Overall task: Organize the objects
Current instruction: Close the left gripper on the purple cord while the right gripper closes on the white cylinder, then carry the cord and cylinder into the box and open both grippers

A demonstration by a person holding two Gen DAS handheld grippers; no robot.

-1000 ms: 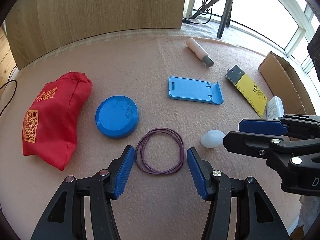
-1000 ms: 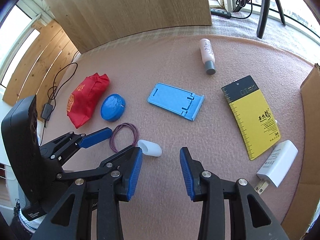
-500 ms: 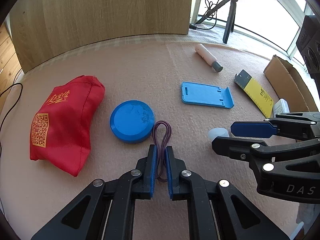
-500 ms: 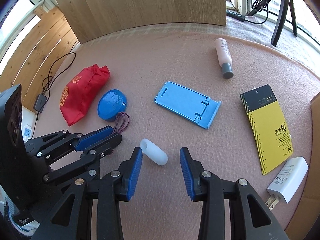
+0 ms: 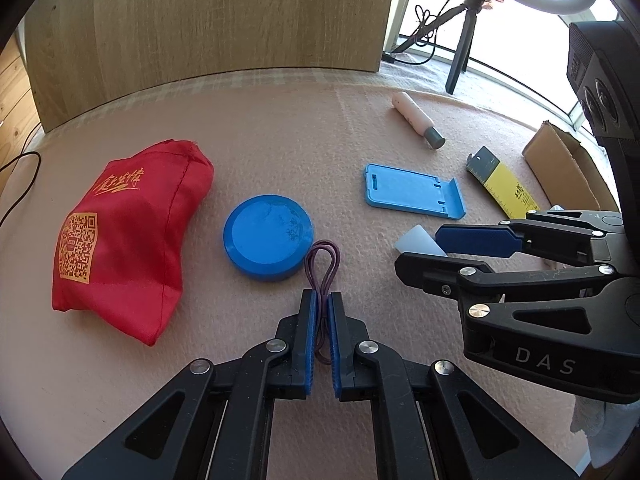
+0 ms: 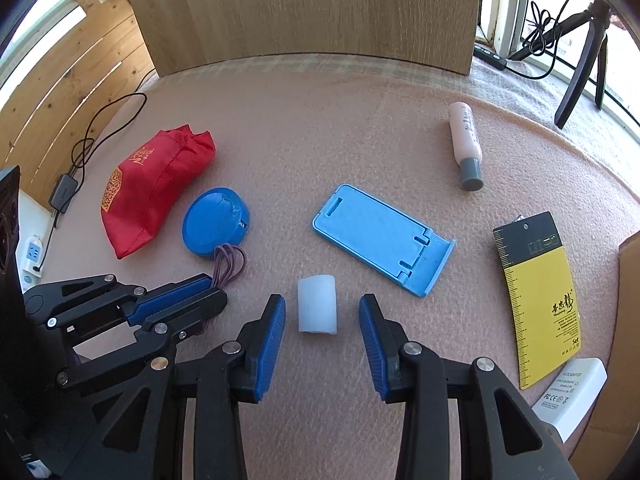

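While the left gripper (image 5: 323, 304) pinches the purple band (image 5: 322, 261) between nearly closed blue pads, the band's free loop lies squeezed long and narrow on the pink felt mat (image 5: 280, 120), its far end touching the rim of the blue disc (image 5: 267, 237). The right gripper (image 6: 322, 312) stands wide open, its pads on either side of the white cap (image 6: 317, 310) without touching it; the cap rests on the mat just in front of the jaws. Left of the disc lies the red bag (image 5: 120, 236) with gold print and a QR patch. Beyond the cap sits the blue phone stand (image 6: 382, 238), folded flat with its lip raised. Farther out lie a pale tube (image 6: 465, 142) with a grey cap, a yellow and black card (image 6: 538, 300), and a white charger (image 6: 570, 394) just beside the card's near end. A cardboard box (image 5: 564, 166) edges the mat on the right. A pale wooden panel (image 6: 308, 12) stands at the mat's far edge, wooden slats line the left wall, and a black cable (image 6: 100, 136) trails off that side to an adapter. A tripod (image 6: 580, 64) stands by the bright window behind, with a ring light above it in the left wrist view.
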